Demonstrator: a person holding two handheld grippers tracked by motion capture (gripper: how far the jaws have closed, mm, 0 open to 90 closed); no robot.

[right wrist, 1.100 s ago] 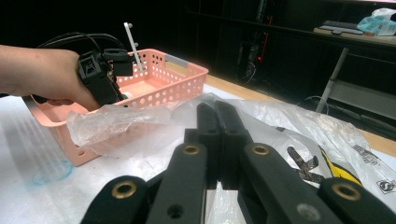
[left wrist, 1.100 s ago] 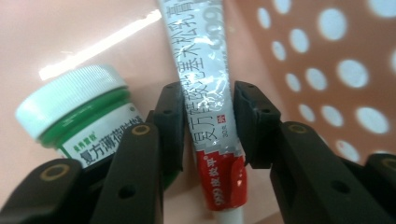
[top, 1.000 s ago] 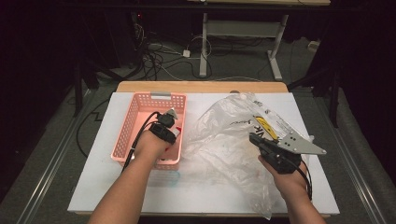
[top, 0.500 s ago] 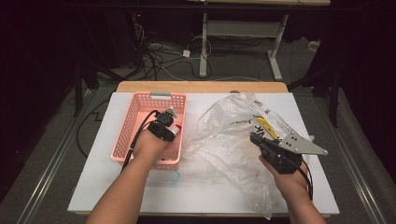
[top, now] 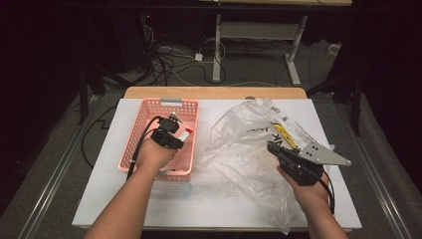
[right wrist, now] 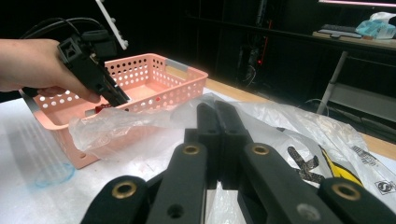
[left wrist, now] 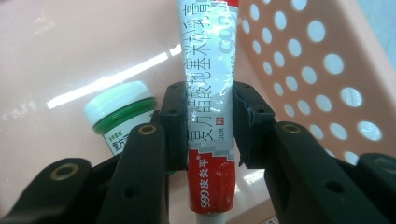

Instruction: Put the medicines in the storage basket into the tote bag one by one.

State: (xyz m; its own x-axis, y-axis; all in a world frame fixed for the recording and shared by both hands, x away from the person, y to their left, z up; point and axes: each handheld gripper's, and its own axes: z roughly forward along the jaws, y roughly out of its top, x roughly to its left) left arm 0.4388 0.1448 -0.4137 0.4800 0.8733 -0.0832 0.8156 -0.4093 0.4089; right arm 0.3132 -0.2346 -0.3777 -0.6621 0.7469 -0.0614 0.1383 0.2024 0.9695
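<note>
A silver and red ointment tube (left wrist: 208,100) printed with Chinese characters and "999" sits clamped between the two black jaws of the left gripper (left wrist: 208,123), which press on it from both sides near its red end. In the high view the tube (top: 184,134) shows as a small red and white shape inside the pink perforated basket (top: 141,117), just beyond the left gripper (top: 171,130). Beside the tube, on the basket floor, lies a small green bottle with a white cap (left wrist: 122,113), partly hidden behind one jaw.

The basket stands on the left half of a white table top (top: 99,199), touching a large crumpled clear plastic bag (top: 239,149) that spreads across the right half. The bag carries black lettering and a yellow label (top: 282,134).

The right gripper (right wrist: 218,122) rests over the bag with its jaws pressed together, nothing visible between them; a grey three-cornered plate (top: 323,153) sits on top of it. From that gripper's view the left hand (right wrist: 35,63) hangs over the basket (right wrist: 154,79), and a fold of the bag (right wrist: 116,123) lies against the basket's wall.
</note>
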